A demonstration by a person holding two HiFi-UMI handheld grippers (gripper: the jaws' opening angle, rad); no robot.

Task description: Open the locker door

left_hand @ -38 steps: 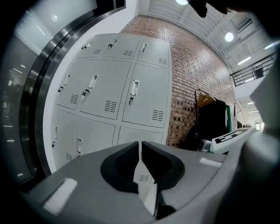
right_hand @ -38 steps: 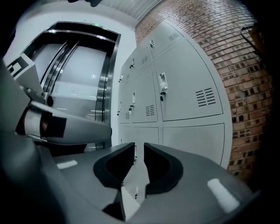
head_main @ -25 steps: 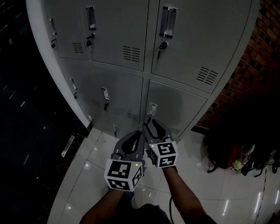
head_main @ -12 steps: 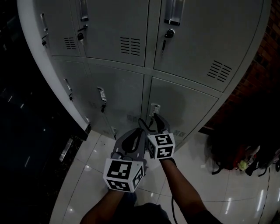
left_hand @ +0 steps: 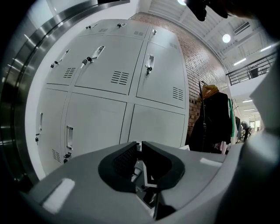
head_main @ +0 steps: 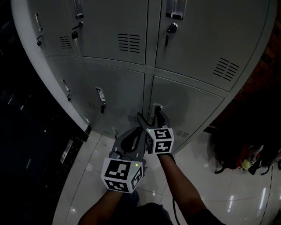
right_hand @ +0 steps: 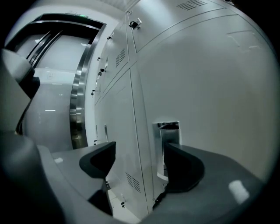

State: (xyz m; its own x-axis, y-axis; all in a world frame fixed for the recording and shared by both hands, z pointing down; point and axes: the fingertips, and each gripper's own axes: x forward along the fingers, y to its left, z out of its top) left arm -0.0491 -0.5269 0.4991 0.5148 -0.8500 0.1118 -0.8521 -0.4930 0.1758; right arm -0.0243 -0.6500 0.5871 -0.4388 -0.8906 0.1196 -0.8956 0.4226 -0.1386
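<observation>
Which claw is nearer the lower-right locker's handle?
Right. The right claw is just short of the handle, its jaws just opened wide with nothing between them. The left claw, shut, sits beside it to the left and farther back.

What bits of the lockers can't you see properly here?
The bottom locker's handle: in the right gripper view its lower part sits behind the right claw, whose jaws have just been opening with nothing gripped between them.
The top locker's handle: the head view's top edge cuts it off.
The dark heap at the right: too dark in the head view to tell what it is.
</observation>
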